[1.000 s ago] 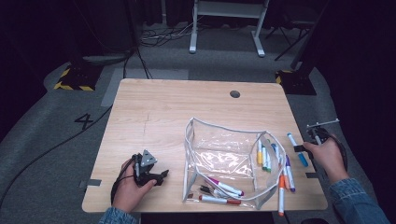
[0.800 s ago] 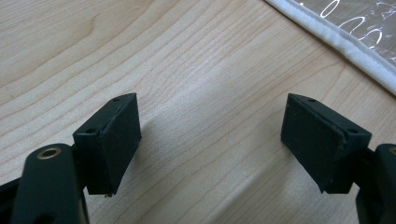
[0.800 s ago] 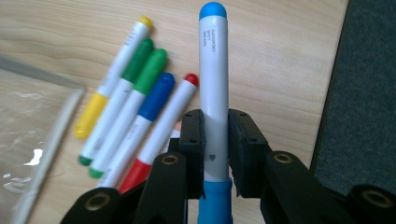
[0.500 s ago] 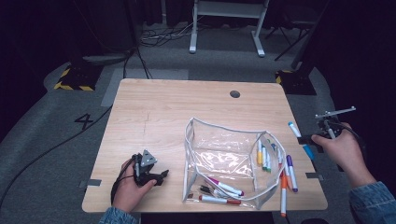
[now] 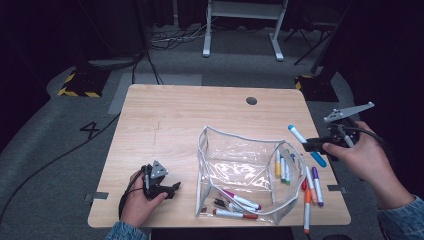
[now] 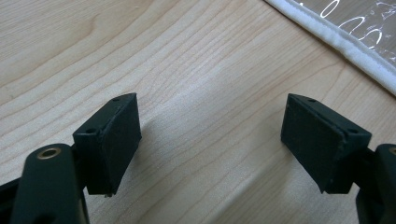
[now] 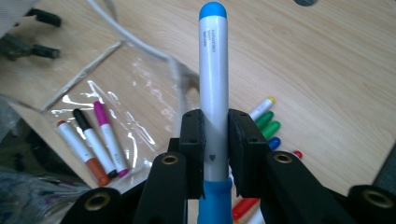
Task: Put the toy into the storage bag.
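Note:
My right gripper (image 5: 311,145) is shut on a white marker with blue ends (image 5: 299,136), held in the air over the table's right edge. In the right gripper view the marker (image 7: 213,70) stands up between the pads of the right gripper (image 7: 215,149). A clear pouch with a white zip edge (image 5: 235,136) lies open in the middle, with several markers (image 5: 240,200) inside. Near the front left, my left gripper (image 5: 167,190) rests open on the wood; in its own view the left gripper (image 6: 210,140) has bare table between its pads.
Several loose markers (image 5: 314,186) lie on the wooden table (image 5: 175,115) between the pouch and the right edge. The pouch's zip edge (image 6: 345,42) runs close to the left gripper. A round cable hole (image 5: 251,100) sits at the back.
My right hand has lifted the blue marker off the table and carried it upward beside the pouch. The left hand has stayed where it was.

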Motion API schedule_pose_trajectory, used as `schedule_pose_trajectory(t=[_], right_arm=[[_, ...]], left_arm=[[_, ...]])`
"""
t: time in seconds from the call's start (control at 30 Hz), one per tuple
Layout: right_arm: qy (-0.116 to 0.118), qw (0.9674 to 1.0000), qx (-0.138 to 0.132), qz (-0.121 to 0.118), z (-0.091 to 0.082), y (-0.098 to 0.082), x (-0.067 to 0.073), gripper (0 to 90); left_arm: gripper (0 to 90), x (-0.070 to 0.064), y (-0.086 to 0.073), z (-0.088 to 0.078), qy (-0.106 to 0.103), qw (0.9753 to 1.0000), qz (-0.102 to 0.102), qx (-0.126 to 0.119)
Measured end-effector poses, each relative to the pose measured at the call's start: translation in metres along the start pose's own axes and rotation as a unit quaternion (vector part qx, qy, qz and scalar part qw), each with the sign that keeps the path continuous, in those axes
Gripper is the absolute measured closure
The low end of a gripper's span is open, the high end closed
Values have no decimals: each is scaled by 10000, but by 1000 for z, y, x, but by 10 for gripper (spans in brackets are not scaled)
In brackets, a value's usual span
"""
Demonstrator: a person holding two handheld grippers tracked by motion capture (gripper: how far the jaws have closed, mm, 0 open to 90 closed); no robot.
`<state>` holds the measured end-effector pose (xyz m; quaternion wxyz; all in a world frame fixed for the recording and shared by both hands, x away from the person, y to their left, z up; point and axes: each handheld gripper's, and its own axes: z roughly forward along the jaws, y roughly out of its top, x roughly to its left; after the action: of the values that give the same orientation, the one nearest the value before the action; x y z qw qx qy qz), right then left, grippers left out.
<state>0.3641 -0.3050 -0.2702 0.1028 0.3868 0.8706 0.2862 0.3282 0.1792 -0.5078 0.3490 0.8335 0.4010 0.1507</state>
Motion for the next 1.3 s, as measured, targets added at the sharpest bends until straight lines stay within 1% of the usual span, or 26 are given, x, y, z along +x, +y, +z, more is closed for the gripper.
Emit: schedule_pose_trajectory(t=[0.1, 0.13, 0.17, 0.2, 0.33, 0.43, 0.57, 0.6, 0.63, 0.67, 0.73, 0.87, 0.9, 1.0, 1.07, 1.17, 1.3], right_arm=[[147, 9996, 13, -246, 0, 9, 17, 770], [147, 9996, 13, -246, 0, 9, 17, 770], [190, 9993, 24, -317, 0, 12, 23, 770], [279, 9984, 59, -494, 1, 18, 34, 770], [514, 9954, 105, -800, 6, 27, 56, 770], [690, 9927, 167, -971, 11, 32, 69, 770], [846, 9889, 291, -1190, 19, 36, 86, 770], [887, 9879, 320, -1234, 21, 37, 89, 770], [887, 9879, 320, -1234, 21, 37, 89, 770], [963, 9854, 426, -1337, 25, 38, 96, 770], [1025, 9830, 532, -1428, 31, 39, 102, 770], [1149, 9771, 782, -1614, 44, 39, 114, 770], [1193, 9751, 853, -1665, 48, 39, 117, 770], [1297, 9705, 1005, -1769, 59, 40, 125, 770], [1350, 9675, 1092, -1836, 65, 41, 131, 770], [1431, 9613, 1272, -1979, 75, 41, 138, 769], [1463, 9550, 1502, -2097, 89, 41, 147, 769]], left_arm=[[203, 0, 0, 0, 2, 10000, -1, 0], [203, 0, 0, 0, 2, 10000, -1, 0], [203, 0, 0, 0, 2, 10000, -1, 0], [203, 0, 0, 0, 0, 10000, 0, 1], [203, 0, 0, 0, 2, 10000, 4, 1], [203, 0, 0, 0, 3, 10000, 2, -1], [203, 1, 0, 0, 23, 10000, 44, 1], [203, 1, 0, 0, 20, 10000, 42, 2], [203, 1, 0, 0, 20, 10000, 42, 2], [203, 1, 0, 0, 27, 10000, 49, 1], [203, 0, 0, 0, 21, 10000, 41, 1], [203, 0, 0, 0, 21, 10000, 40, 0], [203, 1, 0, 0, 21, 10000, 44, 1], [203, 1, 0, 0, 21, 10000, 43, 2], [203, 0, 0, 0, 21, 10000, 42, 2], [203, 1, 0, 0, 27, 10000, 48, 1], [203, 1, 0, 0, 20, 10000, 42, 3]])
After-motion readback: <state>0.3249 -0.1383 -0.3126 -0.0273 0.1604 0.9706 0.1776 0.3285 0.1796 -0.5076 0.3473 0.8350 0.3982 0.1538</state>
